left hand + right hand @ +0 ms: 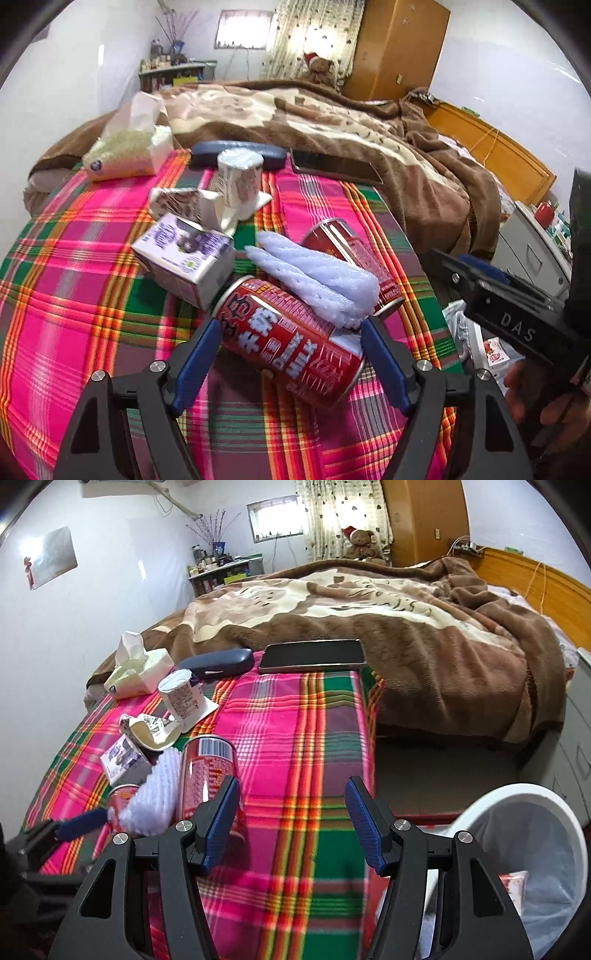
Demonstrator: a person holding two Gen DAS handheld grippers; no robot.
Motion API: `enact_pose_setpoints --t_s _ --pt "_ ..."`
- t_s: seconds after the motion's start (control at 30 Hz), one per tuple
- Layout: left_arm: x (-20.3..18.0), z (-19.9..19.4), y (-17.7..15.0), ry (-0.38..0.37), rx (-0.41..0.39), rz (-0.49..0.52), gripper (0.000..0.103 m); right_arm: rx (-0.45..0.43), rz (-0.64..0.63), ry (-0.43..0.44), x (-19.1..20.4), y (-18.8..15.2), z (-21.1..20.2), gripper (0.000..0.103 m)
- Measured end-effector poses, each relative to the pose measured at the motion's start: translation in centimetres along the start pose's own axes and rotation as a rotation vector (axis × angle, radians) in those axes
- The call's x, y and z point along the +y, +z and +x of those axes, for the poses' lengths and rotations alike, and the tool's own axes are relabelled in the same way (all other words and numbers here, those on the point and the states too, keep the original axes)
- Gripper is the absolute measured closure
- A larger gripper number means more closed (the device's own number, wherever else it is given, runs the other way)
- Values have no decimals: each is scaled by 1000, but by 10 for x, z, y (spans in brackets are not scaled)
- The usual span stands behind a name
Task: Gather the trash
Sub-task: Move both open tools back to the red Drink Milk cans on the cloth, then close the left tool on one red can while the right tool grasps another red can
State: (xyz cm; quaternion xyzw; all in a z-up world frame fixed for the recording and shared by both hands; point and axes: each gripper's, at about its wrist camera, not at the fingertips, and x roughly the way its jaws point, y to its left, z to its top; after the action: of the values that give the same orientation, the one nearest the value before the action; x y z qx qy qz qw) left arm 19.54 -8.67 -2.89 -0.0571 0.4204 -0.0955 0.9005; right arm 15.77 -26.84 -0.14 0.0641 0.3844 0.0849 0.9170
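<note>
On the bed: trash lay heaped on the plaid cover (pixel 92 258) — two red cans, a foam sleeve (pixel 317 280), milk cartons, a paper cup (pixel 240 181).
Left gripper (pixel 288 354): fingers parted either side of the near can (pixel 291 339), not pressing it.
Right gripper (pixel 291 827): fingers spread, empty, beside the second can (pixel 207 768).
Bin (pixel 554 805): one carton inside; most trash was left.

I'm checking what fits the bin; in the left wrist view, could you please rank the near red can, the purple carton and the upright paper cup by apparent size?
1. Near red can, though it lies closest to the camera.
2. Purple carton.
3. Upright paper cup, farthest away, so its true size is unsure.
</note>
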Motion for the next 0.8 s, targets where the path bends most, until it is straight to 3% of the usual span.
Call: enact_pose_setpoints --t_s 0.13,0.47,0.67,0.8 --pt "6 3 -3 -20 12 -1 17 13 -8 19 6 2 5 42" --pt "40 -3 -4 71 22 0 17 60 10 126 19 6 22 42" --pt "52 1 3 81 29 -16 18 65 -24 156 30 5 22 42" --pt "56 8 12 65 30 -15 18 83 -39 131 33 6 29 42"
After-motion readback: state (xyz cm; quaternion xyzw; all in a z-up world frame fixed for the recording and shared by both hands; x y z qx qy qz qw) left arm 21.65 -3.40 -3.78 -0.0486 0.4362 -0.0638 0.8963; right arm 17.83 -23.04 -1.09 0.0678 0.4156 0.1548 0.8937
